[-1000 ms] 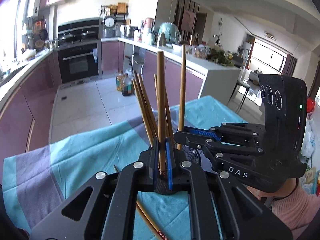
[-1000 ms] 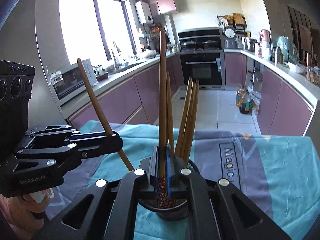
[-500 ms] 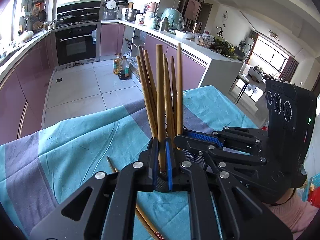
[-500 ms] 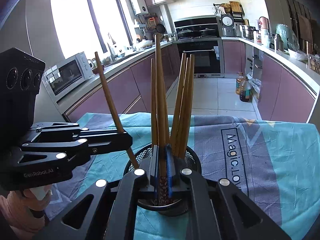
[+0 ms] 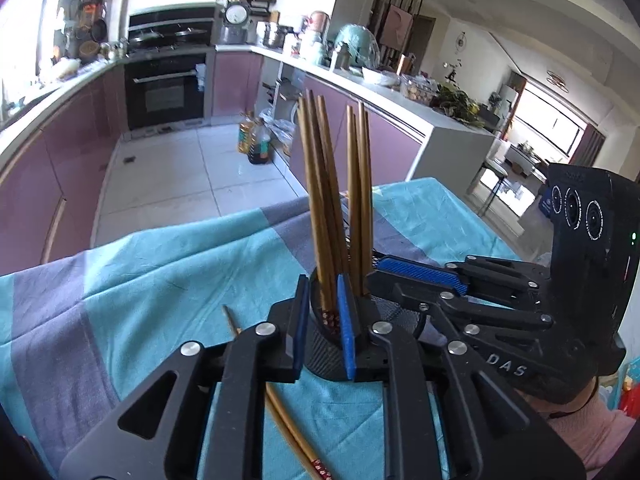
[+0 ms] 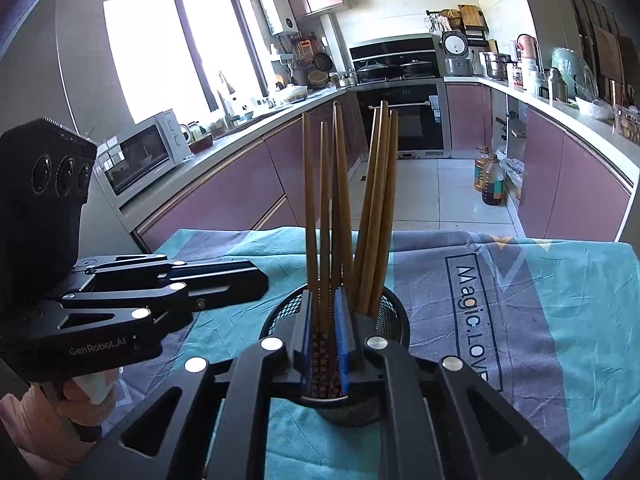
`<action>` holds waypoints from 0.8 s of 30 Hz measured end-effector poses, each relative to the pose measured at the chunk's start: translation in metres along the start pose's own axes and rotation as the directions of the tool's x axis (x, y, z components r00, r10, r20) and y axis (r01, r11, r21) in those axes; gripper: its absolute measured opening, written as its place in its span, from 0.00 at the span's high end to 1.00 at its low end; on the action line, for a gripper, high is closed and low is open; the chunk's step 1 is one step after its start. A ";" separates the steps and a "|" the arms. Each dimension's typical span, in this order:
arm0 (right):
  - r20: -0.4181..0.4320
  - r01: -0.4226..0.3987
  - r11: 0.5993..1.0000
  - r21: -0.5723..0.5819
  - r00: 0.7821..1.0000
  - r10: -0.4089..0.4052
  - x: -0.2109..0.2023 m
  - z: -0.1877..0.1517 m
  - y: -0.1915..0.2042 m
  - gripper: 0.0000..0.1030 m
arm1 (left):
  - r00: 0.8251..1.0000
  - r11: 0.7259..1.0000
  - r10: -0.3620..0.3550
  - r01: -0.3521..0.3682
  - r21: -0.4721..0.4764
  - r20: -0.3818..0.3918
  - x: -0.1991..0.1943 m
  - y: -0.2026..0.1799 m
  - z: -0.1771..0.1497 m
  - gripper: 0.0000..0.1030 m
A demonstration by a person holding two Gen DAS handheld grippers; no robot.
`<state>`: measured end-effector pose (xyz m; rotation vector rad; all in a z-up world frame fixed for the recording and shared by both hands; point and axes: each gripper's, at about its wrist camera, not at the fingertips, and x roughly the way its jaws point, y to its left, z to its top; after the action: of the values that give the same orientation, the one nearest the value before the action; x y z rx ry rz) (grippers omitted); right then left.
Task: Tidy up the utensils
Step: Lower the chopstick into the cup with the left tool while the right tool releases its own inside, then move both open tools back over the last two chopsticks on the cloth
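Observation:
A black mesh holder (image 6: 394, 312) stands on the teal and grey cloth (image 6: 560, 300), with several brown chopsticks (image 6: 376, 208) upright in it. My right gripper (image 6: 324, 300) is at the holder's near rim. Its jaws are opening, and two chopsticks with patterned ends stand loosely between the blue pads. In the left wrist view, my left gripper (image 5: 321, 292) reaches the same holder (image 5: 324, 356) from the other side. Its jaws are also opening around the chopsticks (image 5: 320, 184), with a gap beside them. Each gripper appears in the other's view: right gripper (image 5: 374, 276), left gripper (image 6: 260, 286).
One loose chopstick (image 5: 288, 428) lies on the cloth (image 5: 160, 280) under my left gripper. A hand in a pink sleeve (image 5: 580, 432) holds the right gripper. Beyond the table are a tiled floor, purple cabinets, an oven and oil bottles (image 6: 488, 180).
Both grippers were shut on a chopstick held over the holder. Those chopsticks now stand in the holder and both pairs of jaws have parted slightly. The left gripper moved down and closer.

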<state>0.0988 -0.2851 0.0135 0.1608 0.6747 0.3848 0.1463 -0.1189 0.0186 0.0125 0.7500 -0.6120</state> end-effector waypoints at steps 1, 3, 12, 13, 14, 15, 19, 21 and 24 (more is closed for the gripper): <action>0.005 -0.003 1.000 -0.002 1.000 0.003 -0.003 -0.001 0.001 0.85 | 1.000 1.000 0.007 -0.007 0.002 0.017 -0.006 0.001 -0.003 0.80; 0.019 -0.017 1.000 -0.010 1.000 0.017 -0.010 -0.002 0.005 0.82 | 0.999 1.000 0.026 -0.026 0.005 0.045 -0.015 0.003 -0.008 0.76; 0.042 -0.092 0.991 -0.100 0.994 0.096 -0.041 -0.015 0.037 0.74 | 0.990 0.995 0.103 -0.103 -0.005 0.098 -0.044 0.020 -0.039 0.66; 0.037 -0.103 0.988 -0.112 0.994 0.107 -0.042 -0.018 0.041 0.71 | 0.990 0.994 0.110 -0.110 -0.005 0.093 -0.045 0.022 -0.045 0.65; 0.028 -0.114 0.986 -0.124 0.993 0.118 -0.043 -0.023 0.045 0.70 | 0.989 0.993 0.119 -0.119 -0.006 0.086 -0.045 0.024 -0.051 0.65; 0.023 -0.116 0.985 -0.127 0.992 0.120 -0.043 -0.025 0.047 0.69 | 0.989 0.992 0.127 -0.127 -0.007 0.076 -0.045 0.026 -0.057 0.65; -0.029 -0.129 0.985 -0.115 0.992 0.126 -0.033 -0.040 0.049 0.69 | 0.990 0.990 0.138 -0.138 -0.015 0.021 -0.038 0.036 -0.077 0.65; -0.056 -0.135 0.986 -0.094 0.990 0.130 -0.027 -0.048 0.047 0.69 | 0.990 0.990 0.143 -0.143 -0.016 -0.001 -0.033 0.038 -0.088 0.65; -0.098 -0.138 0.988 -0.063 0.986 0.131 -0.015 -0.060 0.042 0.69 | 0.990 0.990 0.139 -0.140 -0.032 -0.037 -0.023 0.042 -0.098 0.66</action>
<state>0.0373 -0.2510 -0.0125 0.1230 0.7439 0.5480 0.0930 -0.0507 -0.0478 0.0440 0.7865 -0.4662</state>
